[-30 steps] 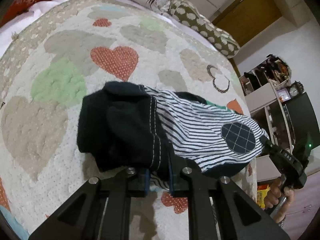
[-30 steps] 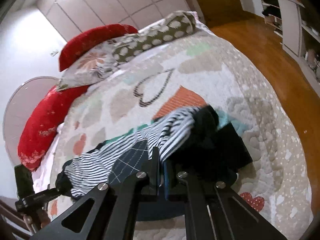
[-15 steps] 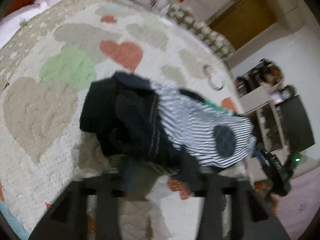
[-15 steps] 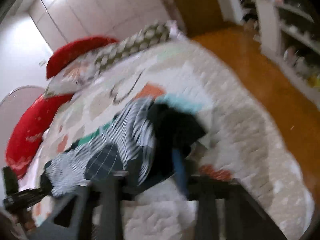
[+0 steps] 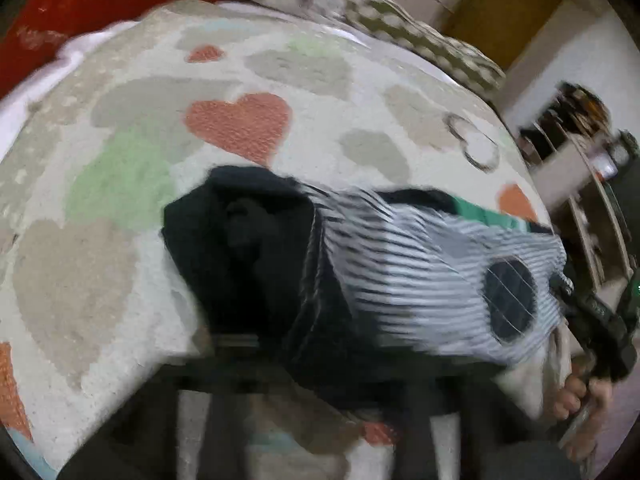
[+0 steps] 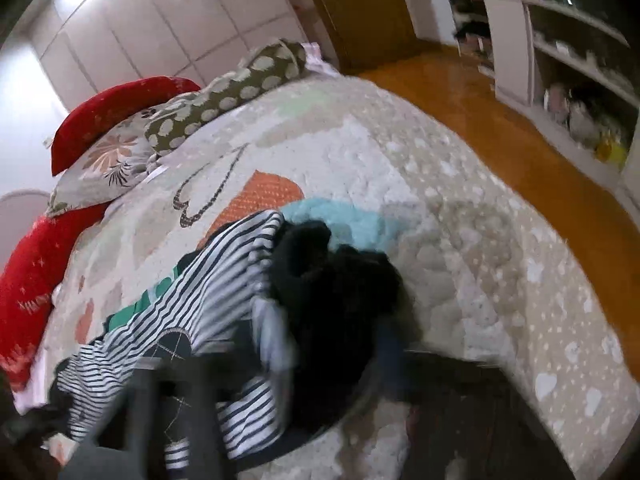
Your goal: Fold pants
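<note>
Pants [image 5: 420, 272], striped knit, bunched on quilt [image 5: 120, 280]

Pants [image 5: 420, 280]: navy-and-white stripes with a solid dark navy section at frame centre and a round navy grid-lined patch [image 5: 510, 300] (lower right). Bedspread [image 5: 120, 300]: cream, with coral, green, beige and turquoise hearts. Pillows [image 6: 108, 108], upper left: red, floral, and olive with pale spots.

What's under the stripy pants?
The stripy pants lie on the heart quilt. Teal and orange patches peek out beside them; whatever is directly beneath is covered.
</note>
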